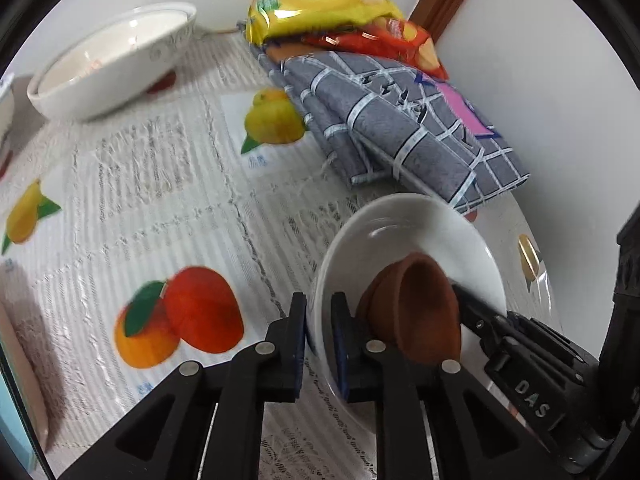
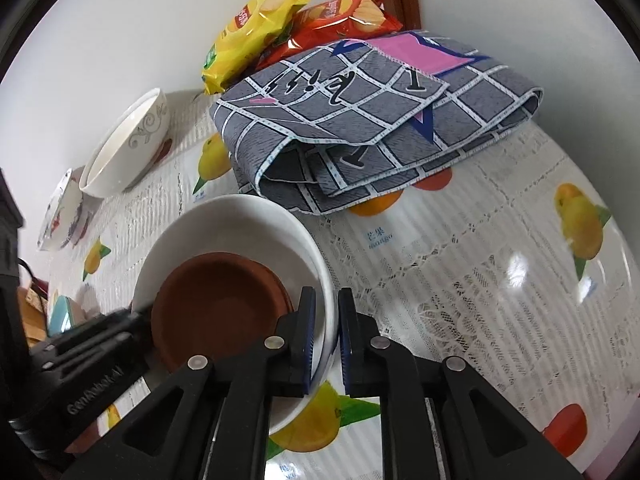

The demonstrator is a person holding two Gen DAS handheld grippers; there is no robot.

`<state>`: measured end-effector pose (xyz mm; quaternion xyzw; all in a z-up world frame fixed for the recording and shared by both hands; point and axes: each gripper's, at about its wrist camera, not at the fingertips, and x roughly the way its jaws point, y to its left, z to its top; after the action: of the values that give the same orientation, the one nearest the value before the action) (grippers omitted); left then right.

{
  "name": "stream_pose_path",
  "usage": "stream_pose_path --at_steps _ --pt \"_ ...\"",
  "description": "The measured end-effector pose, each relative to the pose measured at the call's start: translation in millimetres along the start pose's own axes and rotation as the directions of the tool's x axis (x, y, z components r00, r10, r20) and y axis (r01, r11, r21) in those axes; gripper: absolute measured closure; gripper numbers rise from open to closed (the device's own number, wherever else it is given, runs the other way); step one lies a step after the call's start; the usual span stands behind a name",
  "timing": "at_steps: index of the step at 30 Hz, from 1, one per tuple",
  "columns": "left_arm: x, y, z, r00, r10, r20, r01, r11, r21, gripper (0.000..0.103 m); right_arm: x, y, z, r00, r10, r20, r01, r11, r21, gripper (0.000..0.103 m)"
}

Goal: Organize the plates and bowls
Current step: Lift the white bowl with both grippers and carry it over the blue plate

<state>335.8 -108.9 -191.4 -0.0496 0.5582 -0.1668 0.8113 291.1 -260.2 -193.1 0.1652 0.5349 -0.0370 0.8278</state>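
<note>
A: Two tools on one white bowl [image 2: 240, 236] — left tool [image 1: 320, 344] pinching one side of the rim, right tool [image 2: 325, 344] pinching the opposite side. Bowl's tilted, looks lifted just over the bench [image 2: 480, 280], right beside the folded grey cloth [image 2: 360, 128].

B: Risk?

A: Brown saucers [image 2: 216, 308] sit loose inside, 2 nested I think. Tilt more & they slide out, or knock a tool tip. Glazed rim's prob slippery; if either grip eases, bowl swings on the other.

B: Anything else nearby?

A: Patterned bowl [image 1: 112, 64] & a smaller dish [image 2: 64, 212] further back, well apart. Cloth is the likelier snag w/ any move that way.
</note>
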Motion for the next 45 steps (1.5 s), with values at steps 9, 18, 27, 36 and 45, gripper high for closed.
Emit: stream_pose_path --at_steps 9,18,27,36,45 --pt "-1 -5 -5 0.999 0.037 0.031 -0.038 0.999 0.028 0.093 -4 3 -4 0.999 -0.022 0.049 0.022 1.000 -0.011 0.093" --pt "-13 -4 -4 0.999 0.035 0.032 -0.036 0.999 0.022 0.095 -15 -2 -2 0.998 0.030 0.051 -0.032 0.999 0.040 0.093" --pt "-42 -5 -8 0.998 0.031 0.058 -0.032 0.999 0.012 0.095 -42 4 -2 0.995 0.053 0.079 -0.058 0.997 0.051 0.093" --pt "-72 3 -12 0.995 0.031 0.091 -0.030 1.000 -0.007 0.095 -68 20 -2 0.992 0.073 0.106 -0.078 0.996 0.037 0.093" --pt "-95 12 -19 0.993 0.038 0.116 -0.036 0.999 -0.012 0.095 -85 38 -8 0.988 0.084 0.126 -0.088 0.996 0.023 0.093"
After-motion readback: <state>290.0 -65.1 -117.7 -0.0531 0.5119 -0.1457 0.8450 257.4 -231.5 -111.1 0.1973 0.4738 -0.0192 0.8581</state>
